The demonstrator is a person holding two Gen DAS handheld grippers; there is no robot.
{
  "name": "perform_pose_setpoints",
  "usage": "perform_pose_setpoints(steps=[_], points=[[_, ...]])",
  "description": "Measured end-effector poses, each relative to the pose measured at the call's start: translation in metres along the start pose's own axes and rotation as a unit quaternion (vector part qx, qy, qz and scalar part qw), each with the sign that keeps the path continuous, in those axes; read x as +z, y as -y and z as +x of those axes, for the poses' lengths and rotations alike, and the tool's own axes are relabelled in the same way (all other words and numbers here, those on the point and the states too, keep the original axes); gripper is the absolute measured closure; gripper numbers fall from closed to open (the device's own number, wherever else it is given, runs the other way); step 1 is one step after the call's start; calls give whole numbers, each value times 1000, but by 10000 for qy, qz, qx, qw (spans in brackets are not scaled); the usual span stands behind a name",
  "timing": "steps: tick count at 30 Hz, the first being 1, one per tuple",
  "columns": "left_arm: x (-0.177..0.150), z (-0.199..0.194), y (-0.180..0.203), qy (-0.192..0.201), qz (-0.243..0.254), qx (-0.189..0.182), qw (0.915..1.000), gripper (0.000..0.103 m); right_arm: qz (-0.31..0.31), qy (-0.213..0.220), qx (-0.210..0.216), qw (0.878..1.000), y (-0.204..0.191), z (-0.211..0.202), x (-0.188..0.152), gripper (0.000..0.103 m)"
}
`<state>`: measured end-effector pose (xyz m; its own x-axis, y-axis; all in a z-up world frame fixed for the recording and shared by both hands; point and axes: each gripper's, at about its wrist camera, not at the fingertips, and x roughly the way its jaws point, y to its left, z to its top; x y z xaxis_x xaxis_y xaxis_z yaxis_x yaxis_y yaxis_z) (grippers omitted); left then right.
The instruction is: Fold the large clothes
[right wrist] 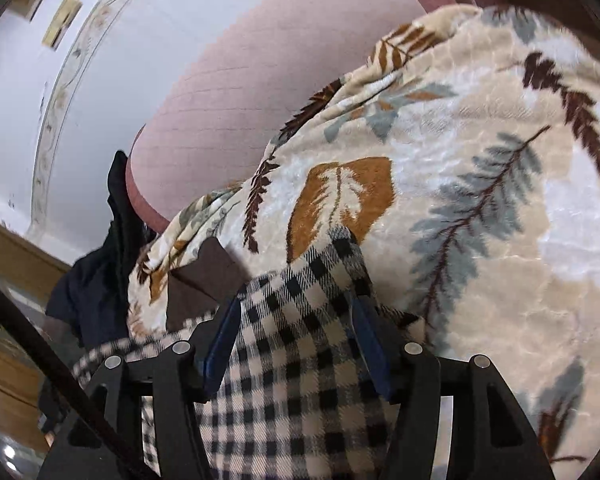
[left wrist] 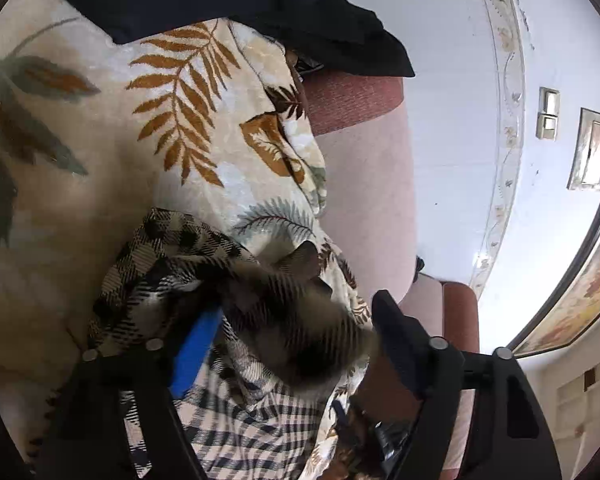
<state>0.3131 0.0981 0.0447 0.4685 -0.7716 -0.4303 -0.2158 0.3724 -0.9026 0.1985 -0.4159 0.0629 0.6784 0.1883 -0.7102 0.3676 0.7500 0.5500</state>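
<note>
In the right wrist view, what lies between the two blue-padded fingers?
A fold of the checked shirt fills the gap between the right gripper's fingers, over the leaf-print blanket. The right wrist view shows it.
</note>
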Motion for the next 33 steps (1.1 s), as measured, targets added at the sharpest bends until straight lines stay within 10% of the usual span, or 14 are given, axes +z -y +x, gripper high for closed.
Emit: perform_pose_setpoints(steps=[5,9,14,22,23,24,26,33], points=[[2,-24,10,220,123,-38,9997,23,-582,-159,-192,9980,0,-22,-33,40],[-11,-46,19,316,769,713,9940,23,-930,-272,-276,9949,4,-40,-66,40],[-50,-60,3,56,1889,1843,9645,23,-1196,-273,-528,9910,16,-64,-113,39],[-100,-49,-57,-709,2490,2441,9345,24,-915,-586,-330,9935,32,-52,-153,40],[-104,-46,-59,-813,2518,2489,9317,38,-856,-700,-150,9938,31,-47,-155,48],[-108,-41,-58,-935,2614,2685,9224,69,-739,-897,28,9932,31,-41,-156,80],[-113,-39,-52,-1193,2705,2728,9155,92,-595,-927,141,9938,32,-43,-153,91],[-137,-82,-20,-1336,3362,2358,9019,93,-229,-689,582,9957,66,-97,-144,95]])
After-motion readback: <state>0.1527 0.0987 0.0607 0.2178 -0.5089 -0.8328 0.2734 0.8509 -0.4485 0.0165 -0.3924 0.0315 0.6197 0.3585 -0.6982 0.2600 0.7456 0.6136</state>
